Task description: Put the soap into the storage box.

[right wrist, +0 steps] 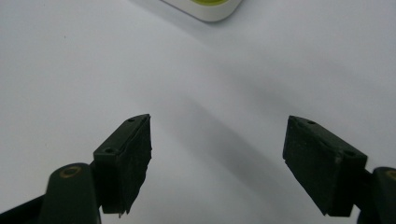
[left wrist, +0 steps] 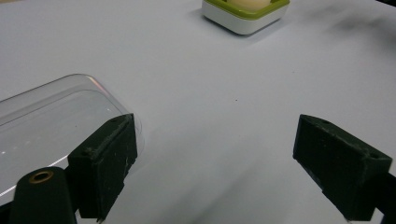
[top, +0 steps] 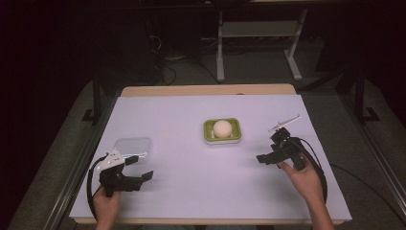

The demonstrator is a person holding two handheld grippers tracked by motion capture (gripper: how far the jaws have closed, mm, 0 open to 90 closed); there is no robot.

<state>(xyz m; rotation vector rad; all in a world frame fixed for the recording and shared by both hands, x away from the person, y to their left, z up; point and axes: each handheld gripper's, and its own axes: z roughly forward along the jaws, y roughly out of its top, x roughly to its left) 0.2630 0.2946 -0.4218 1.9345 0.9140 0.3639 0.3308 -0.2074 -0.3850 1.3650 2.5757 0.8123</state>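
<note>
A green-rimmed white dish (top: 210, 136) holds a round cream ball (top: 222, 128) at the middle of the white table. In the left gripper view the dish (left wrist: 243, 18) sits far ahead; the right gripper view catches only its corner (right wrist: 205, 11). A clear plastic lid (top: 134, 145) lies flat at the left. My left gripper (top: 141, 166) hovers just in front of that lid, open and holding nothing (left wrist: 224, 154), with the lid (left wrist: 51, 121) beside its left jaw. My right gripper (top: 268, 147) is open over bare table right of the dish, nothing between its jaws (right wrist: 217, 154).
The white table surface (top: 191, 182) ends in a wooden edge at the back (top: 206, 90). Beyond it are a dark floor, cables and the legs of another desk (top: 220, 52). Metal rails run along both sides of the table.
</note>
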